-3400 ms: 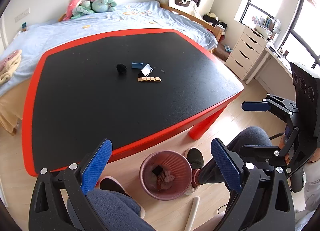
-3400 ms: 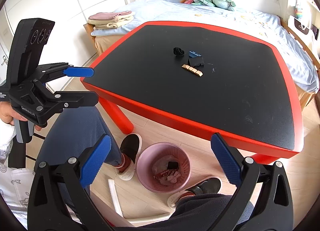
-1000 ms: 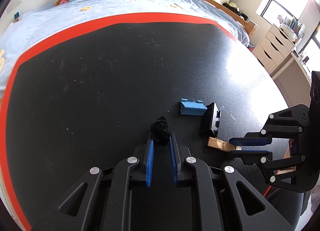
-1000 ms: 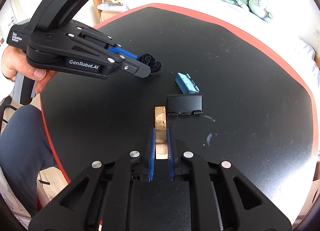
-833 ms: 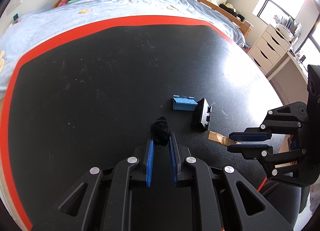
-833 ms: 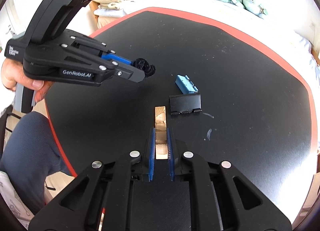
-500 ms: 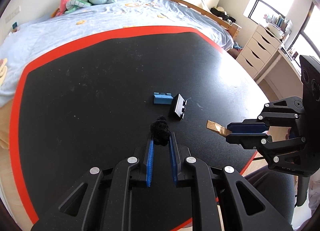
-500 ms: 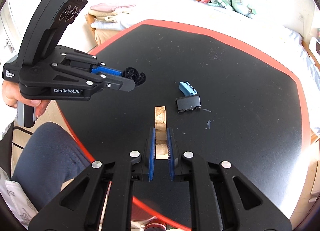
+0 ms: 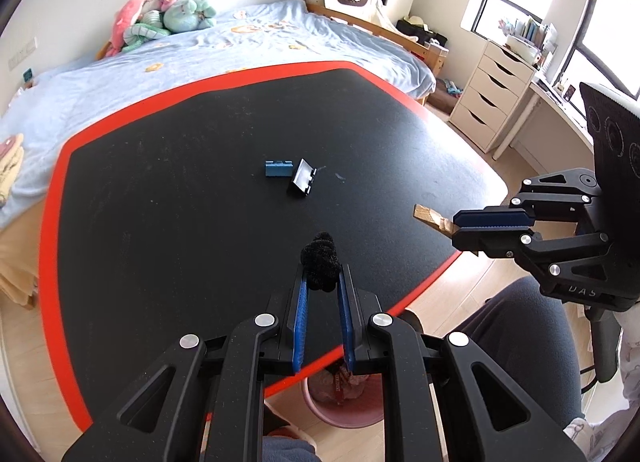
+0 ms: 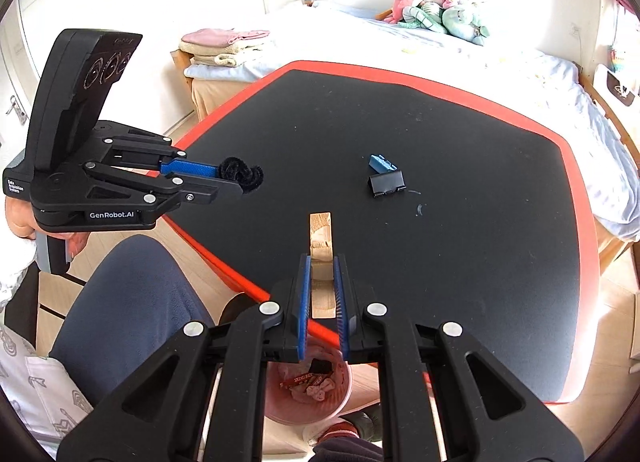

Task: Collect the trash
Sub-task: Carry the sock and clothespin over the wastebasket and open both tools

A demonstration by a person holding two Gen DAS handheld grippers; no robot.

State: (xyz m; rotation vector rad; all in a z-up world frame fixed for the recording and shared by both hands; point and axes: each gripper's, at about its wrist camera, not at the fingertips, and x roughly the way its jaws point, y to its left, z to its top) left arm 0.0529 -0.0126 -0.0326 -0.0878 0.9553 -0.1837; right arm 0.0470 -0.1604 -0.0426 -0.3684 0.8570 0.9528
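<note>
My left gripper (image 9: 322, 282) is shut on a black fuzzy ball (image 9: 320, 258), held above the near edge of the black table (image 9: 180, 190); the ball also shows in the right wrist view (image 10: 240, 174). My right gripper (image 10: 322, 266) is shut on a tan cardboard strip (image 10: 321, 238), also seen in the left wrist view (image 9: 432, 218). A pink trash bin (image 10: 308, 394) with wrappers stands on the floor below both grippers (image 9: 340, 402). A blue block (image 9: 278, 169) and a black binder clip (image 9: 302, 182) lie mid-table.
The table has a red rim (image 9: 52, 198). A bed (image 9: 220, 50) with plush toys stands behind it. A white drawer unit (image 9: 496, 102) is at the right. The person's legs (image 10: 132, 302) are beside the bin.
Both grippers have lifted and pulled back from mid-table toward the near edge, each carrying its item. The bin has come into view below them.
</note>
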